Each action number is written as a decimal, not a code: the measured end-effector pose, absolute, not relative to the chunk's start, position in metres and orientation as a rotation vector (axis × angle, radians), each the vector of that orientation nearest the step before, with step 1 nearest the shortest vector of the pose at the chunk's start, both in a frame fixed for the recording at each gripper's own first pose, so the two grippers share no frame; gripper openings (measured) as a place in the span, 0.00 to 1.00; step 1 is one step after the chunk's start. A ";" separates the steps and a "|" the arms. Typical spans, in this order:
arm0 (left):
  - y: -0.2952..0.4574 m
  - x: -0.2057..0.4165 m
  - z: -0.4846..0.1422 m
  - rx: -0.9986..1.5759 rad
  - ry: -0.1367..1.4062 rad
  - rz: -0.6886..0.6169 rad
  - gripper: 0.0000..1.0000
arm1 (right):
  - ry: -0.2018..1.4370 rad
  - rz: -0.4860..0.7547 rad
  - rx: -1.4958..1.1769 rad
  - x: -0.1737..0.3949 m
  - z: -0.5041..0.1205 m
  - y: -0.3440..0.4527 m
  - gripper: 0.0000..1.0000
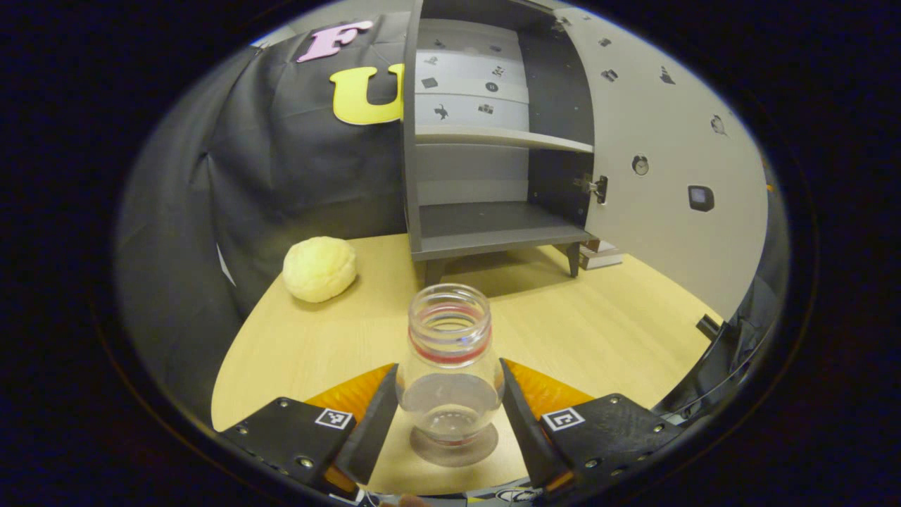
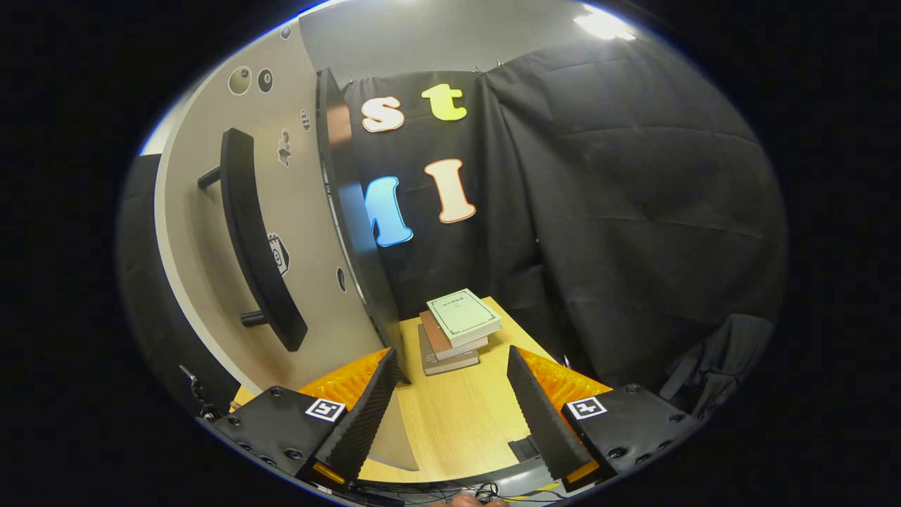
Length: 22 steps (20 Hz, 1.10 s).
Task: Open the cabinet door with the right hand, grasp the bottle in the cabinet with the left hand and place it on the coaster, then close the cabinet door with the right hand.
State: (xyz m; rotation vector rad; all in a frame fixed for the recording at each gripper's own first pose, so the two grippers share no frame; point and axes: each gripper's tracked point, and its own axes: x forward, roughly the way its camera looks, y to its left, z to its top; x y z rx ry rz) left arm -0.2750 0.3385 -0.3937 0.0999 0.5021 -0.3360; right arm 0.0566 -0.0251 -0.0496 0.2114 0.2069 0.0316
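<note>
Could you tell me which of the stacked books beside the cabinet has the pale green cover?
It is the top book of the stack, lying askew; the books beneath it have brownish covers, on the table ahead of the right gripper.

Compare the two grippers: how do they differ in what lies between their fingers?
The left gripper has the clear bottle standing between its fingers, on the coaster; the right gripper has bare table between them. The left faces the open cabinet; the right sits beside the door, near its handle. Both are open.
</note>
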 end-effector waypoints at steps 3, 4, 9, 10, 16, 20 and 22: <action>0.335 -0.279 -0.385 0.090 0.497 -0.341 0.80 | 0.203 0.052 0.188 0.060 -0.048 -0.017 0.93; 0.336 -0.282 -0.382 0.081 0.495 -0.341 0.82 | 0.199 0.057 0.177 0.061 -0.048 -0.015 0.93; 0.350 -0.320 -0.367 0.054 0.484 -0.307 0.82 | 0.189 0.071 0.148 0.064 -0.045 -0.012 0.93; 0.353 -0.326 -0.361 0.043 0.478 -0.294 0.82 | 0.184 0.073 0.151 0.064 -0.043 -0.013 0.93; 0.360 -0.349 -0.282 0.027 0.349 -0.255 0.82 | 0.150 0.039 0.173 0.062 -0.023 -0.034 0.98; 0.360 -0.367 -0.237 -0.040 0.258 -0.235 0.82 | 0.119 -0.007 0.171 0.063 -0.001 -0.046 0.98; 0.357 -0.367 -0.225 -0.103 0.238 -0.226 0.80 | 0.108 0.012 0.178 0.063 0.011 -0.041 0.98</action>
